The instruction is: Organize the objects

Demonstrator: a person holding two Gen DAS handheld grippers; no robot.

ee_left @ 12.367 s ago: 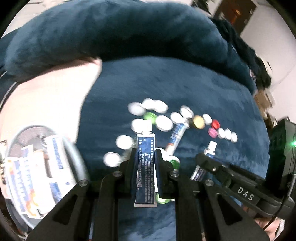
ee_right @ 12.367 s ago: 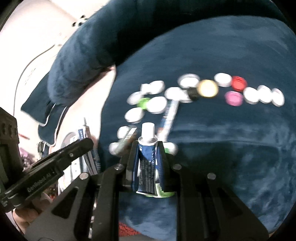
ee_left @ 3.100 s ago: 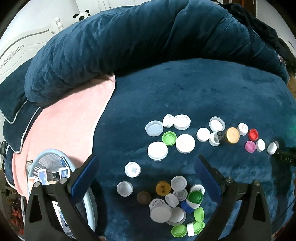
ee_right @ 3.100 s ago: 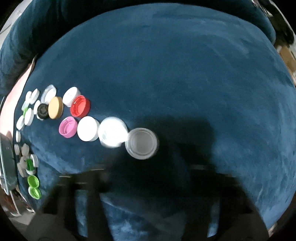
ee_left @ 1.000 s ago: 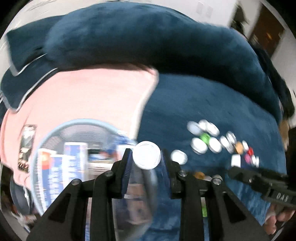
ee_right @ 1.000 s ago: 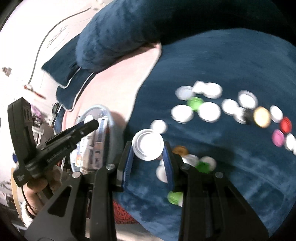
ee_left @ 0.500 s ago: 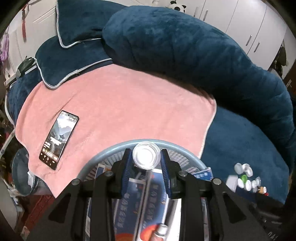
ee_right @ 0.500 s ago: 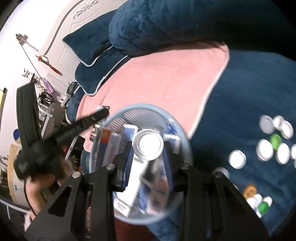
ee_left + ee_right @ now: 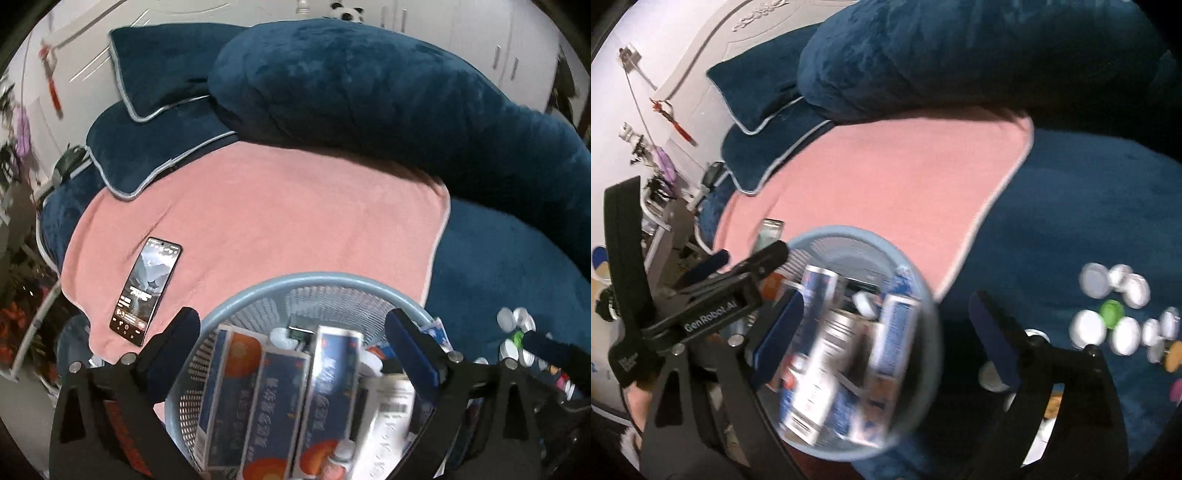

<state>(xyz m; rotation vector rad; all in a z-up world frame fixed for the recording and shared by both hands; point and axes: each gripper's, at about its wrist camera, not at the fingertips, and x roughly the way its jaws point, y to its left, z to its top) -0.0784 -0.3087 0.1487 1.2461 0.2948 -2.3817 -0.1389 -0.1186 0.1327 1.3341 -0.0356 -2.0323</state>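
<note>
A light blue mesh basket holds several blue-and-orange boxes and white items; it also shows in the right wrist view. My left gripper is open and empty above the basket. My right gripper is open and empty over the basket's right side. The left gripper body shows in the right wrist view, left of the basket. Several loose bottle caps lie on the dark blue blanket to the right; a few also show in the left wrist view.
A pink towel lies under and behind the basket, with a phone on its left part. Dark blue pillows and a large blue bolster rise behind. The bed's edge and clutter are at the far left.
Both grippers held white caps over the basket half a second ago; now both are open and the caps are gone from between the fingers.
</note>
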